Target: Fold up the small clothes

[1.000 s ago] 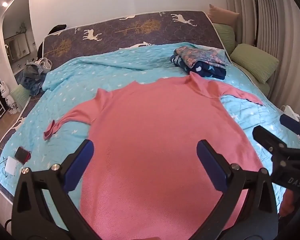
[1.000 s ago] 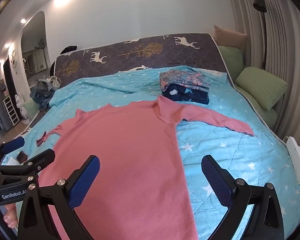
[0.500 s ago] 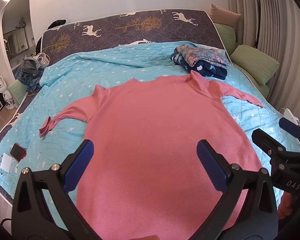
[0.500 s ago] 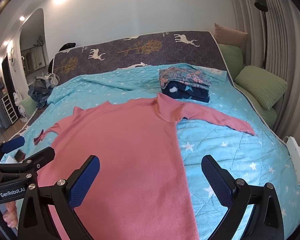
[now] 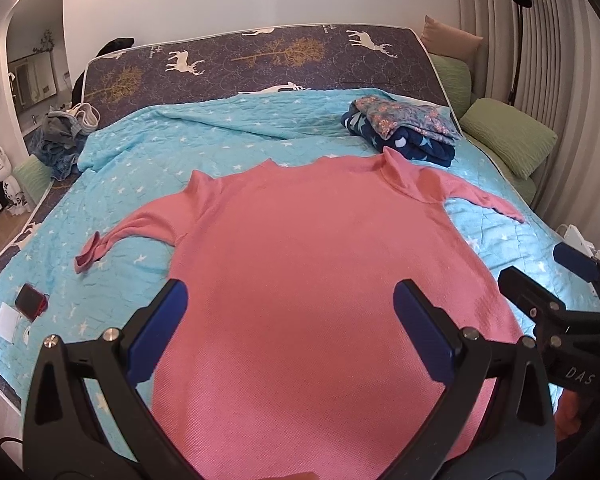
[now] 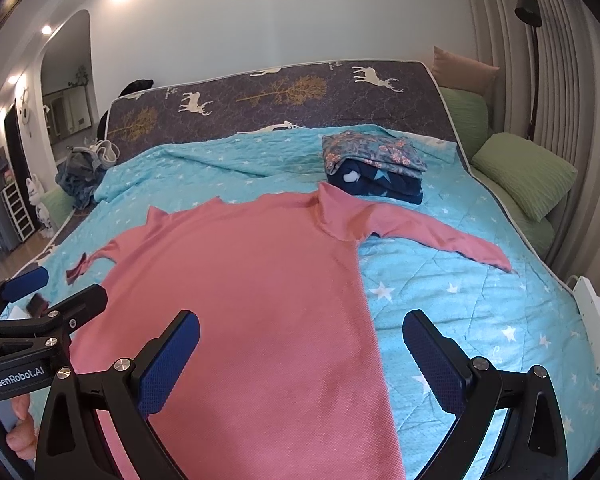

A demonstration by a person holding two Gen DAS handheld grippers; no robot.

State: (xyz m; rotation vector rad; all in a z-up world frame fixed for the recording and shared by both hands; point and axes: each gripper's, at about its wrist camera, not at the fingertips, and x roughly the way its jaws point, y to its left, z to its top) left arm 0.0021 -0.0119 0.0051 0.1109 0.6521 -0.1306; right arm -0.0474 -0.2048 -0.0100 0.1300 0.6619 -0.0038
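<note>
Turquoise star-print quilt (image 5: 228, 148): covers bed | pink long-sleeved knit sweater (image 5: 320, 264): flat, sleeves spread, hem at near edge | left gripper (image 5: 290, 318): spread above hem | right gripper (image 6: 300, 350): spread, straddling sweater's right side edge

A turquoise star-print quilt (image 5: 204, 148) covers the bed. A dark deer-print mattress (image 5: 260, 60) leans up at its head. Green pillows (image 5: 508, 136) lie along the right edge. A phone (image 5: 30, 300) rests near the quilt's left edge beside a white card (image 5: 6, 322).
</note>
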